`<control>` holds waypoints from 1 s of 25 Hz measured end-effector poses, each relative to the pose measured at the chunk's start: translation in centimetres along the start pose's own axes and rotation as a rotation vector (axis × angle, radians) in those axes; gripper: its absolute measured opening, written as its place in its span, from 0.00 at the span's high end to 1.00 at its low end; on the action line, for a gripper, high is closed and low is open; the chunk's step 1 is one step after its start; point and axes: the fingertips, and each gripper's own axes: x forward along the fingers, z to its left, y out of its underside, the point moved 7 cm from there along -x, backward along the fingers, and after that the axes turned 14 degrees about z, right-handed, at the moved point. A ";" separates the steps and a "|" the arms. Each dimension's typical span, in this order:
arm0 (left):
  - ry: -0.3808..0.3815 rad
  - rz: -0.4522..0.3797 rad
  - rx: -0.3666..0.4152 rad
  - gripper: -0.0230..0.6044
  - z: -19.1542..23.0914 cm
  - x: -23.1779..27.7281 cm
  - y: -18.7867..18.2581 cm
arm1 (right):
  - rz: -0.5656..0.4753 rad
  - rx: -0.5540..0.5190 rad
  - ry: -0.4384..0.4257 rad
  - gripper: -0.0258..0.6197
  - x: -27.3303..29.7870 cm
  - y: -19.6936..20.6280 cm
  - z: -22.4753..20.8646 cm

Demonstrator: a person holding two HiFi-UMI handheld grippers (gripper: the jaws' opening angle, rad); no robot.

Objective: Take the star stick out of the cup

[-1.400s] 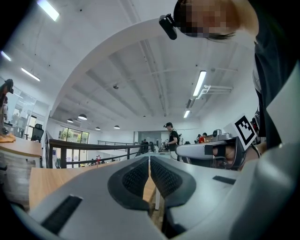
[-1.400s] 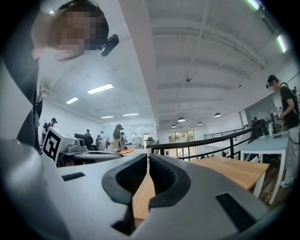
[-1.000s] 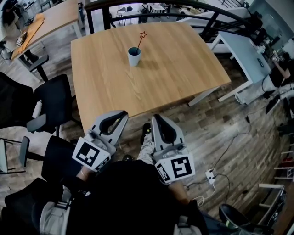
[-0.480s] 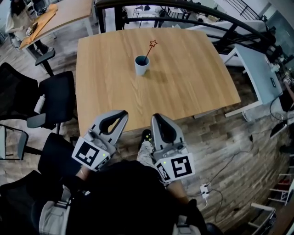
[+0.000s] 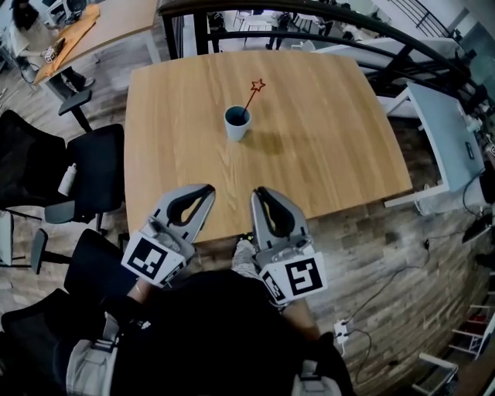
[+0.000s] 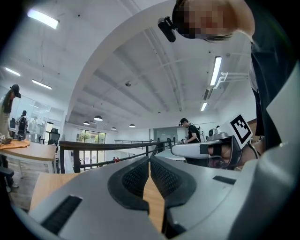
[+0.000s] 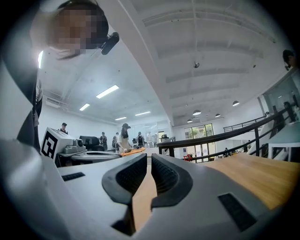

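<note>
A light blue cup stands upright near the middle of the wooden table. In it leans a thin stick topped with a red outline star, tilted to the far right. Both grippers hang at the table's near edge, well short of the cup. My left gripper is shut with nothing in it, and my right gripper is shut and empty too. In the left gripper view the left gripper points level along the tabletop; the right gripper does the same in its view. Neither gripper view shows the cup.
Black office chairs stand left of the table. A white desk is at the right, and a black railing runs behind the table. A power strip and cables lie on the wood floor at the lower right.
The head view has shifted forward, so the table and cup sit lower and nearer in the picture. Both grippers keep their place and stay shut.
</note>
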 end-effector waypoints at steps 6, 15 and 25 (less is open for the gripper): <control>-0.030 0.025 -0.018 0.93 2.0 3.5 -0.3 | 0.013 0.007 -0.021 0.92 3.2 -0.6 -4.1; -0.102 0.034 -0.046 0.93 5.1 8.0 -1.3 | 0.037 -0.003 -0.087 0.92 8.4 -1.3 -9.7; -0.191 0.051 -0.060 0.93 6.6 13.0 -1.6 | 0.061 -0.011 -0.175 0.92 12.7 -0.8 -15.3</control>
